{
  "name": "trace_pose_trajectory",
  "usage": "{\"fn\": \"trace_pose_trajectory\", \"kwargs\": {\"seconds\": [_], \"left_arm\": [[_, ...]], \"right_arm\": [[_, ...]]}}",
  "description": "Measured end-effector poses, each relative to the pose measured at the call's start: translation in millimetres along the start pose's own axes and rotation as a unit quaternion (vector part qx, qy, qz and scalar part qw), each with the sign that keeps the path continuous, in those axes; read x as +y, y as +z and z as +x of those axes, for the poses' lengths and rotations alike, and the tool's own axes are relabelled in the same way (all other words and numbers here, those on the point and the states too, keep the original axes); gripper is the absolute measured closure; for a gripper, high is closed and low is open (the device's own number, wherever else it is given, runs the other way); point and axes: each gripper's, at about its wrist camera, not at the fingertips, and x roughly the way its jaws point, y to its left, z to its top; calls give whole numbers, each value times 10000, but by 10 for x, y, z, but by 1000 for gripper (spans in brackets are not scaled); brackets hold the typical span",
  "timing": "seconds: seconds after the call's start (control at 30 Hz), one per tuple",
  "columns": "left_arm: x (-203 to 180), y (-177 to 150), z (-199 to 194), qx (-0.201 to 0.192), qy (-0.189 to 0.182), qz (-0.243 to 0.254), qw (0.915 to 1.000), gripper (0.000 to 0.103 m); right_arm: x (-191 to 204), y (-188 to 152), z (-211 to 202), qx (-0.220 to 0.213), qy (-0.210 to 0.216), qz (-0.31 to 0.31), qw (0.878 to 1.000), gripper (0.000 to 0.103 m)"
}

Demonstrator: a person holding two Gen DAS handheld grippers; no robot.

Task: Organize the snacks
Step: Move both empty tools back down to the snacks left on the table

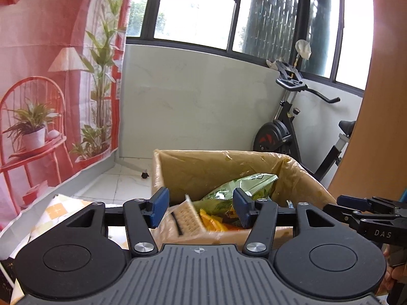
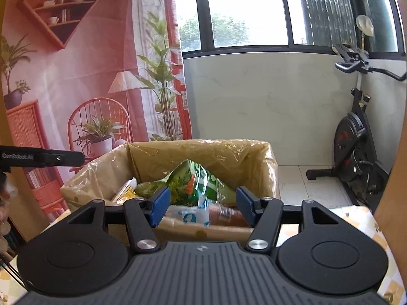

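A cardboard box (image 1: 178, 170) lined with brown plastic stands ahead and holds snacks; it also shows in the right wrist view (image 2: 157, 157). A green snack bag (image 1: 229, 190) lies on top, seen in the right wrist view too (image 2: 193, 180). A cracker pack (image 1: 189, 216) and orange packets (image 1: 211, 222) lie below it. A white and blue packet (image 2: 190, 216) and a brown pack (image 2: 226, 214) lie near the box front. My left gripper (image 1: 201, 207) is open and empty at the box's near edge. My right gripper (image 2: 202, 207) is open and empty there too.
The box sits on a table with a yellow checked cloth (image 2: 356, 218). An exercise bike (image 1: 287, 132) stands at the right by the white wall. A printed pink backdrop (image 1: 51, 89) hangs at the left. A wooden panel (image 1: 376, 101) rises at the far right.
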Motion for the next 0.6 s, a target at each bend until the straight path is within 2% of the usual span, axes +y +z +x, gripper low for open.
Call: {"fn": "trace_pose_trajectory", "kwargs": {"seconds": [0.17, 0.27, 0.37, 0.5, 0.6], "left_arm": [[108, -251, -299, -83, 163, -89, 9998, 45], [142, -451, -378, 61, 191, -142, 9997, 45], [149, -650, -414, 202, 313, -168, 9992, 45], [161, -968, -429, 440, 306, -509, 9973, 45], [135, -1178, -404, 701, 312, -590, 9953, 45]], "right_arm": [[8, -124, -268, -33, -9, 197, 9998, 42], [-44, -278, -417, 6, 4, 468, 9989, 42], [-42, -497, -501, 266, -91, 403, 9988, 42], [-98, -821, -606, 637, -99, 631, 9959, 42], [-115, -1077, -666, 985, -204, 533, 9935, 42]]}}
